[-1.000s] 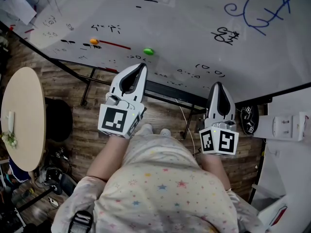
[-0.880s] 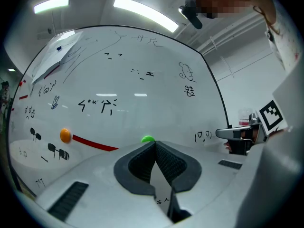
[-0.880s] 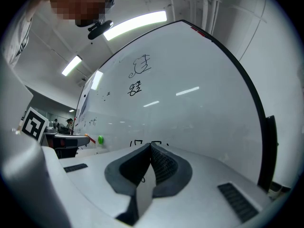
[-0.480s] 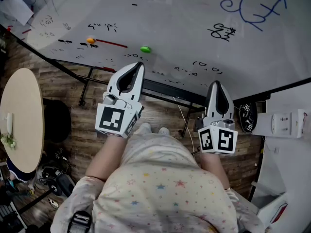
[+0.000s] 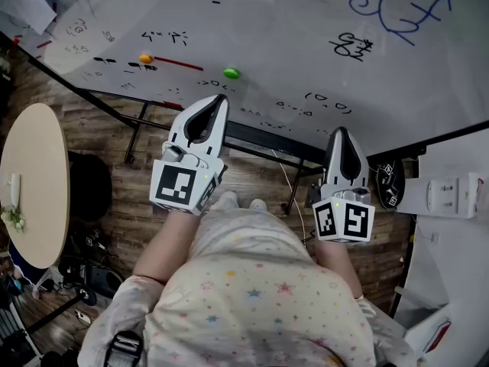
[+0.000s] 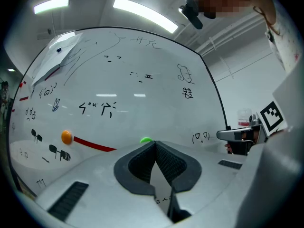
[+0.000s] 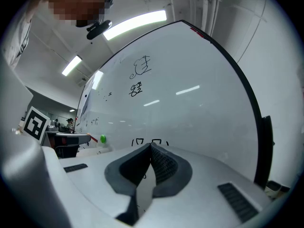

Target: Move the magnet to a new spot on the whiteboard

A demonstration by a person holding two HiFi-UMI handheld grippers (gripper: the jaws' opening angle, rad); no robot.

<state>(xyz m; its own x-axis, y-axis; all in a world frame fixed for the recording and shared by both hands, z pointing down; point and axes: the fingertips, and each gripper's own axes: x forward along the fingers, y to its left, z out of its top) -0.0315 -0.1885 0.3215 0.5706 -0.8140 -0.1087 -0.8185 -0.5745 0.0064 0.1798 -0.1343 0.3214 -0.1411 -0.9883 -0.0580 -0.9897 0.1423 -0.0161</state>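
A green magnet [image 5: 231,73] sticks to the whiteboard [image 5: 306,44], with an orange magnet [image 5: 145,58] further left beside a red line. My left gripper [image 5: 219,100] is shut and empty, its tip just short of the board and a little below the green magnet [image 6: 146,139], which peeks over the closed jaws in the left gripper view. My right gripper [image 5: 341,134] is also shut and empty, held level near the board's lower edge. In the right gripper view the green magnet [image 7: 102,138] shows far to the left.
Black and blue scribbles cover the whiteboard. Its black frame and stand legs [image 5: 137,132] run over a wooden floor. A round beige table [image 5: 34,182] stands at the left. A white unit [image 5: 451,197] sits at the right.
The view shifted slightly; both grippers keep their places and stay shut. The magnets have not moved on the board.
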